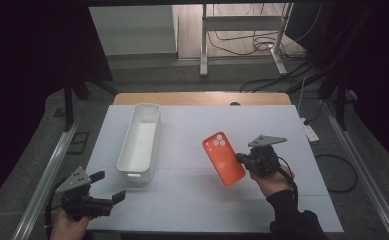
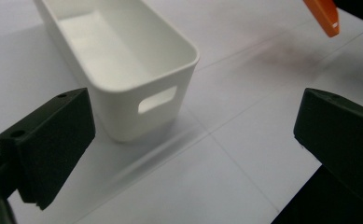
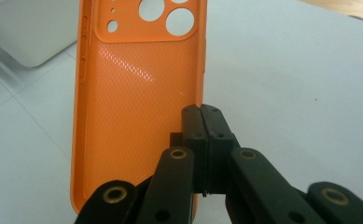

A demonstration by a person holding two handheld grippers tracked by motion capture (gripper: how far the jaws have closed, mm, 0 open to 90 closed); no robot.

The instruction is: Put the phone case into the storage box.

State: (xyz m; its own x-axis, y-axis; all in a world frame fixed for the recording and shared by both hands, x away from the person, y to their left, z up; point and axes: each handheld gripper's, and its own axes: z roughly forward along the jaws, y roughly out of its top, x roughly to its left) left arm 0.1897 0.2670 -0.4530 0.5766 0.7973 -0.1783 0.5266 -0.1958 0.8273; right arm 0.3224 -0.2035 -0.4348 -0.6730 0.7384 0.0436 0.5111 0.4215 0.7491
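Black grippers, grey three-cornered top plates; brass-ringed screw holes; black sleeve (image 1: 291, 214)

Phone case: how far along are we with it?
Done: the right hand-held gripper is shut on the orange phone case by its side edge, and the case is clear of the table. The left hand-held gripper is open beside the white bin. Probably left: the bin holds nothing yet.
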